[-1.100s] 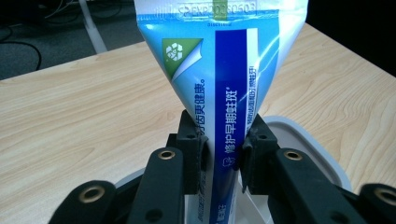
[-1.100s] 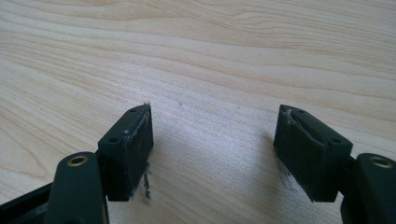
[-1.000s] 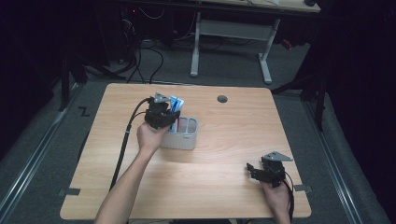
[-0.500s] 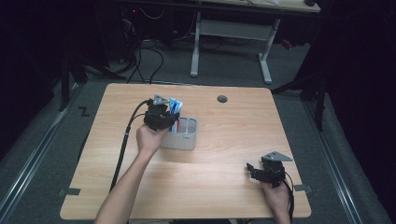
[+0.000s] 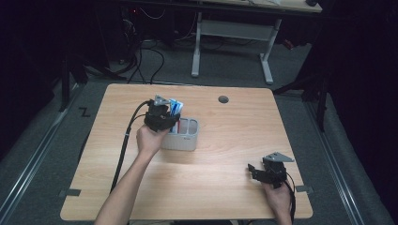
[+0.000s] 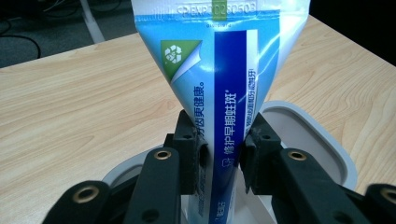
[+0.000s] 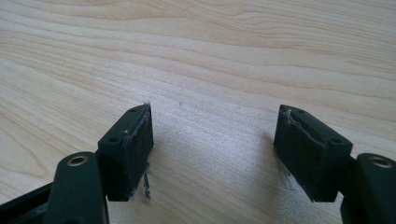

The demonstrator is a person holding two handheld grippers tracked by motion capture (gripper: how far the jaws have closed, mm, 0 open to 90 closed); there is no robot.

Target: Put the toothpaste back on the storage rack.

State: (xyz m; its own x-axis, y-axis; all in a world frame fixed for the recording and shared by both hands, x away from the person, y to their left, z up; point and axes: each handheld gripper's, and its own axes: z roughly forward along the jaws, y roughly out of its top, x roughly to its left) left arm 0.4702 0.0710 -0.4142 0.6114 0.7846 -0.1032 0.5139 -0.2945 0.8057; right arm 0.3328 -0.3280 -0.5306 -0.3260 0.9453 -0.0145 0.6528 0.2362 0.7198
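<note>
Left gripper point(image 6: 219, 149) jaws have just been opening; toothpaste tube point(image 6: 219, 70) upright between, touching.

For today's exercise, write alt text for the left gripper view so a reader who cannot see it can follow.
A blue and white toothpaste tube stands crimped end up between the left gripper, its black jaws just easing apart. Below it is the white rim of a holder, with the wooden table behind.

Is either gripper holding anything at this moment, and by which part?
The left gripper has a blue-and-white tube between its jaws, low on its narrow body over the grey holder; they have just been opening. The right gripper holds nothing.
</note>
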